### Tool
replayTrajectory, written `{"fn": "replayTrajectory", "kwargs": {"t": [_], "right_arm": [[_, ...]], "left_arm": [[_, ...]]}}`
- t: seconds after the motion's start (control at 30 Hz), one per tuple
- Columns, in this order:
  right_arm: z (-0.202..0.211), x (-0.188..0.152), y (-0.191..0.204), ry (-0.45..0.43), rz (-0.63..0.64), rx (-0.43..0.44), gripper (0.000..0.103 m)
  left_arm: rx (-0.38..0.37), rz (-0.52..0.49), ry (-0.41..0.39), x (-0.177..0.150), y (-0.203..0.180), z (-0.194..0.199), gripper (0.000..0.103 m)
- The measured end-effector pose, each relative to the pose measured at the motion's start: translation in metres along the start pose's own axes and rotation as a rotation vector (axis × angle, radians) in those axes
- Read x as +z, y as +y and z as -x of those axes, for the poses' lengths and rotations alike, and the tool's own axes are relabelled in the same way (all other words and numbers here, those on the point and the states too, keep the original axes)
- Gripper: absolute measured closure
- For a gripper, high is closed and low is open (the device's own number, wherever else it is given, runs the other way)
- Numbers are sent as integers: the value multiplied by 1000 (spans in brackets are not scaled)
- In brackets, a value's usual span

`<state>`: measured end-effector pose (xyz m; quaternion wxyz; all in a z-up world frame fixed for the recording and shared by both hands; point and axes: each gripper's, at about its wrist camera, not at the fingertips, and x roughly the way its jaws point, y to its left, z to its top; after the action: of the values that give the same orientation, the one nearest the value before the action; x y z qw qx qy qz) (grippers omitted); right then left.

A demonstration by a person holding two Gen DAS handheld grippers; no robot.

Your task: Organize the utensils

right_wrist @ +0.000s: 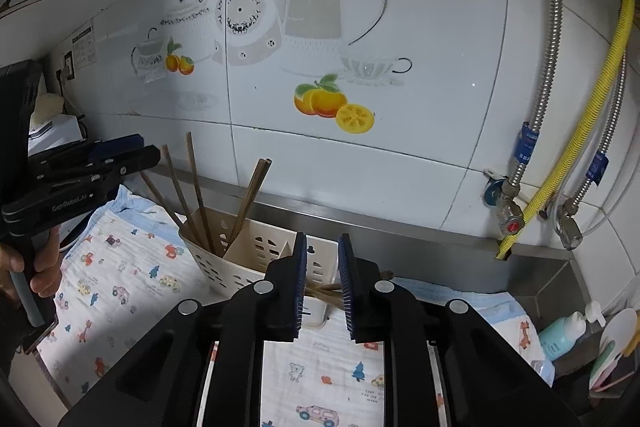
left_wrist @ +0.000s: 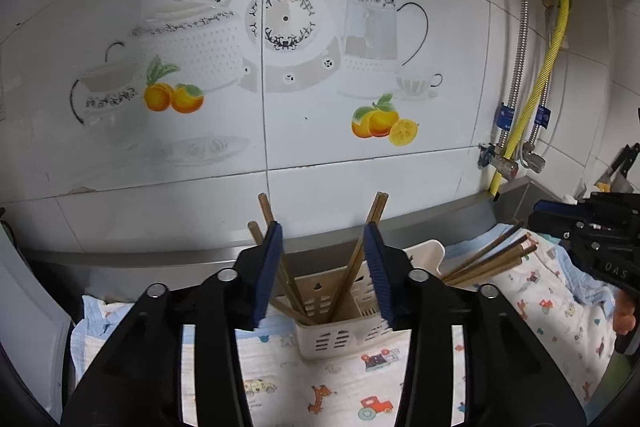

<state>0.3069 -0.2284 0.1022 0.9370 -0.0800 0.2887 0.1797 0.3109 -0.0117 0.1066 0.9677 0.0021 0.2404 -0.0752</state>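
Several chopsticks [right_wrist: 192, 195] stand upright in the left compartment of the cream holder [right_wrist: 240, 267], which sits on a printed cloth [right_wrist: 120, 287] on the counter. More loose chopsticks [left_wrist: 492, 259] lie on the cloth, just beside the holder on its right side. The left gripper [left_wrist: 324, 267] is open and holds nothing, in front of the holder. The right gripper [right_wrist: 323, 287] is also open, with the loose chopsticks near its fingers. I think the sorting is half done; next, the right gripper must close on one loose chopstick.
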Motion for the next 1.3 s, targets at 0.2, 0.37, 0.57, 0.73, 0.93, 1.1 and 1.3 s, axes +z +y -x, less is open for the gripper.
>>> {"fn": "replayTrajectory", "kwargs": {"t": [0.2,0.37,0.57,0.73,0.93,1.1,1.3], "right_arm": [[16,-6,4,-19,-12,3,72],[28,-13,13,-29,-5,3,65],[42,-29,24,-40,-11,7,60],[50,-47,34,-41,-25,16,59],[60,-70,43,-34,-71,37,42],[69,-87,53,-37,-63,22,38],[78,-106,64,-44,-46,-18,28]], "left_arm": [[7,24,-4,-14,5,19,39],[22,16,2,-31,7,36,27],[44,1,-5,-51,8,57,15],[55,-3,-4,-68,8,73,9],[59,7,-8,-88,6,93,7],[76,-2,-12,-102,4,107,6],[67,5,-1,-118,1,118,5]]}}
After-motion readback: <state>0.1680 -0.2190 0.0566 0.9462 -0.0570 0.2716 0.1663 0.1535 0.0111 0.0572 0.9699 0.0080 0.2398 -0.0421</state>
